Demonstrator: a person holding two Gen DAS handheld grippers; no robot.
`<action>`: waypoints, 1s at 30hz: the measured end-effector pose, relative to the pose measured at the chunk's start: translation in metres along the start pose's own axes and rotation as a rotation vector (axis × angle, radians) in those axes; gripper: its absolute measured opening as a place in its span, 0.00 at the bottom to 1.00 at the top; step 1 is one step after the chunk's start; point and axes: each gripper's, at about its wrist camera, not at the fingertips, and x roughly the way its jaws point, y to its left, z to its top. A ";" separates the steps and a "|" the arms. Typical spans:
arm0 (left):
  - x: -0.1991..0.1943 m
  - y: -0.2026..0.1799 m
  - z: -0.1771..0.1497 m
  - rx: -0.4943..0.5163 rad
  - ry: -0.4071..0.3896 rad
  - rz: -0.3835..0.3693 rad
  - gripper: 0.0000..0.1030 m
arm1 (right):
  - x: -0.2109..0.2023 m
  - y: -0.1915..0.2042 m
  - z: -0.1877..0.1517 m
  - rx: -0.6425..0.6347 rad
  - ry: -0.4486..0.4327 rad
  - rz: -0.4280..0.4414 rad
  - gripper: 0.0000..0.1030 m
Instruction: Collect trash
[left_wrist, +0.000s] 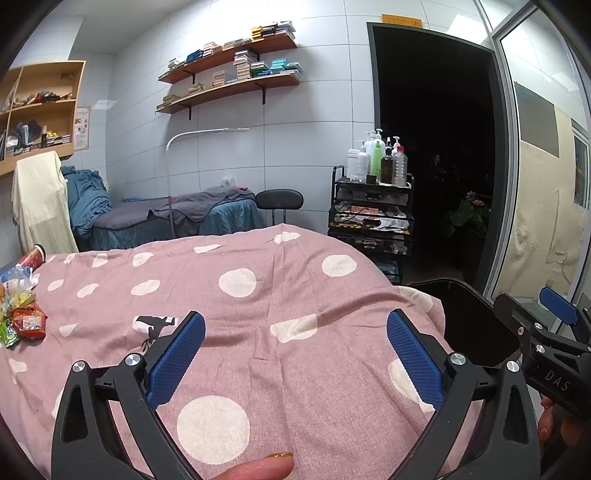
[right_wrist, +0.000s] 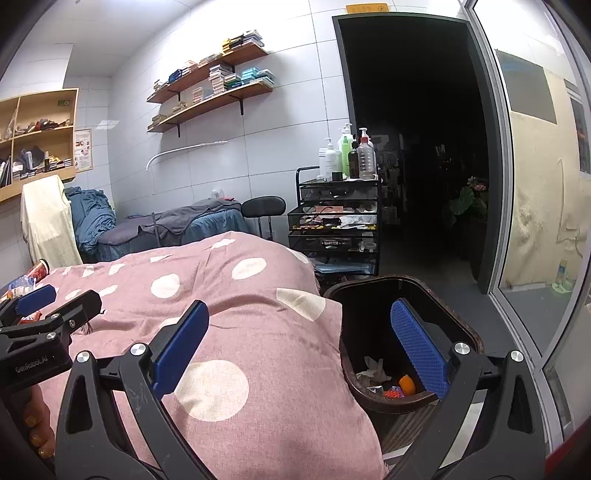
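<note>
A pile of trash (left_wrist: 22, 314) lies at the far left of the pink dotted bed cover (left_wrist: 258, 295): snack wrappers, a crushed plastic bottle and a red cup (left_wrist: 34, 257). A dark bin (right_wrist: 402, 332) stands on the floor right of the bed, with crumpled paper and orange scraps inside. My left gripper (left_wrist: 295, 350) is open and empty above the cover, well right of the pile. My right gripper (right_wrist: 299, 343) is open and empty, straddling the bed's edge and the bin's rim. The bin also shows in the left wrist view (left_wrist: 472, 317).
A black cart (right_wrist: 332, 229) with bottles on top stands beyond the bed's far corner, by a dark doorway (right_wrist: 417, 147). A glass partition (right_wrist: 535, 184) runs along the right. A second bed (left_wrist: 166, 218), a stool and wall shelves are at the back.
</note>
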 end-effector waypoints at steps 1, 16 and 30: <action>0.000 0.000 0.000 0.001 -0.001 0.001 0.95 | 0.000 0.000 0.000 0.000 0.000 0.000 0.95; -0.001 -0.001 0.001 0.006 -0.004 0.000 0.95 | 0.000 -0.001 0.000 0.000 -0.001 0.000 0.95; -0.001 -0.002 0.001 0.002 0.000 -0.013 0.95 | -0.001 0.000 0.000 -0.001 -0.001 0.000 0.95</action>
